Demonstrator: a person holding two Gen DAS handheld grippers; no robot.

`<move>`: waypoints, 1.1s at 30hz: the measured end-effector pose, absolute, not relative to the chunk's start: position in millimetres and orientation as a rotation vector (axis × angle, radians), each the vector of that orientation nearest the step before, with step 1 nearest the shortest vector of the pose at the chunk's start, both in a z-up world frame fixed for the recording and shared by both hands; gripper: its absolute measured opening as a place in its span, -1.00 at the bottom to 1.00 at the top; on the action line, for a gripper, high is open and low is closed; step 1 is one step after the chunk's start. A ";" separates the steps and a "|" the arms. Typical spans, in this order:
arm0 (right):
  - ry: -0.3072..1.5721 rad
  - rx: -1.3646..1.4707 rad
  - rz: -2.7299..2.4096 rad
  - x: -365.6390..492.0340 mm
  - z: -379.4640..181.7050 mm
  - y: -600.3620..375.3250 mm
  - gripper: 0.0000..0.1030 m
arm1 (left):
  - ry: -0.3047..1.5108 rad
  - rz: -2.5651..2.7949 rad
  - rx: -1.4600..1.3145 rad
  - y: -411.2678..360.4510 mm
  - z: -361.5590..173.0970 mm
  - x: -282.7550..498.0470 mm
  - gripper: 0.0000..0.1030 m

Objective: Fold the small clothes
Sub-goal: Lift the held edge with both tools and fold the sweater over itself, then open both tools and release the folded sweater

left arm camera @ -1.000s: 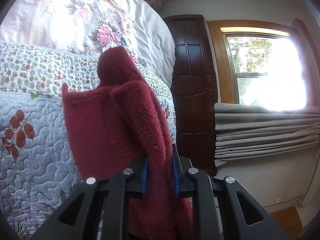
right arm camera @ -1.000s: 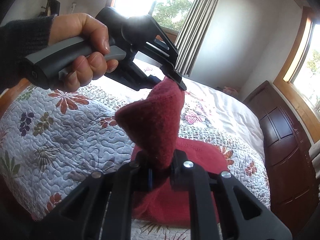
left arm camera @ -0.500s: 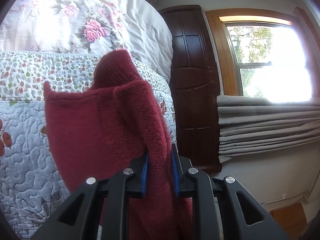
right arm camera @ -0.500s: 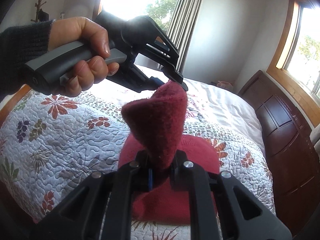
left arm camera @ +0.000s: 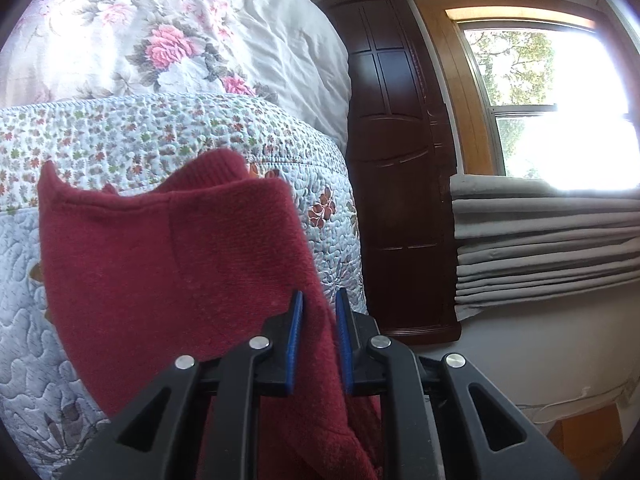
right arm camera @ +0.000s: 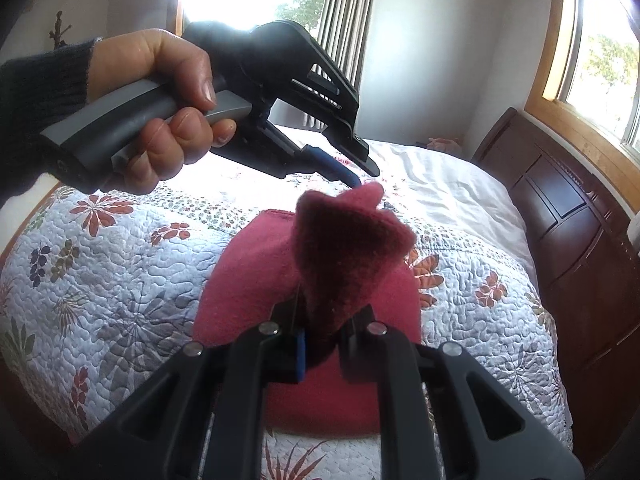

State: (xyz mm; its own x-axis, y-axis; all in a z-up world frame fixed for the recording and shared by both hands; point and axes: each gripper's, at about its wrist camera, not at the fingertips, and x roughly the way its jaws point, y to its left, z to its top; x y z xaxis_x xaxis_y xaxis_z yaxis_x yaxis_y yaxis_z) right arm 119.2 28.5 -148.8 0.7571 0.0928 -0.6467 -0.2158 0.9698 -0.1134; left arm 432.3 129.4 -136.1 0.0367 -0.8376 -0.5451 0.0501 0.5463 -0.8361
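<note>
My left gripper (left arm camera: 318, 340) is closed on a fold of the red garment (left arm camera: 168, 272), its blue-lined fingers (left arm camera: 295, 344) pressed against the cloth from both sides with only the fabric's thickness between them. From the right wrist view, my left hand (right arm camera: 160, 108) wraps the grey handle, thumb on top, fingers curled under the trigger, a dark knitted sleeve (right arm camera: 44, 92) at the wrist. That gripper slopes down and away from the hand, its tips meeting the raised peak of the cloth. My right gripper (right arm camera: 322, 340) is clamped on the lower part of the same peak, black fingers (right arm camera: 356, 344) squeezing it, pointing forward.
</note>
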 end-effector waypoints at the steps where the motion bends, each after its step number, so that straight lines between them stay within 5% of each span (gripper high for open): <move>1: 0.698 -0.175 0.172 120.2 -151.2 23.8 -0.80 | 1.376 -0.786 -0.740 123.9 -137.8 432.7 -0.76; 13: 0.924 0.436 0.380 116.2 -248.9 -83.8 -0.79 | 1.409 -0.713 -0.613 106.8 -166.0 396.9 -0.76; 18: 0.996 0.711 0.587 113.0 -287.7 -121.2 -0.41 | 1.336 -0.702 -0.503 118.4 -152.4 350.6 -0.57; 24: 0.964 0.951 0.719 146.4 -284.5 -188.5 0.33 | 1.263 -0.702 -0.343 117.1 -143.5 282.9 0.15; 33: 1.105 0.908 0.853 287.5 -323.4 -150.1 0.37 | 1.305 -0.715 -0.335 96.7 -170.9 230.9 0.29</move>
State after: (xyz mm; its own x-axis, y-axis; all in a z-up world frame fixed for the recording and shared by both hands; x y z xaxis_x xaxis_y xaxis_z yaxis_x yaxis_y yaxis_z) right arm 287.5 -150.1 -323.4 0.2308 0.9058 -0.3553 -0.1140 0.3878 0.9147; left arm 230.9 96.7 -170.9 0.0917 -0.6473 -0.7567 0.2888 0.7445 -0.6019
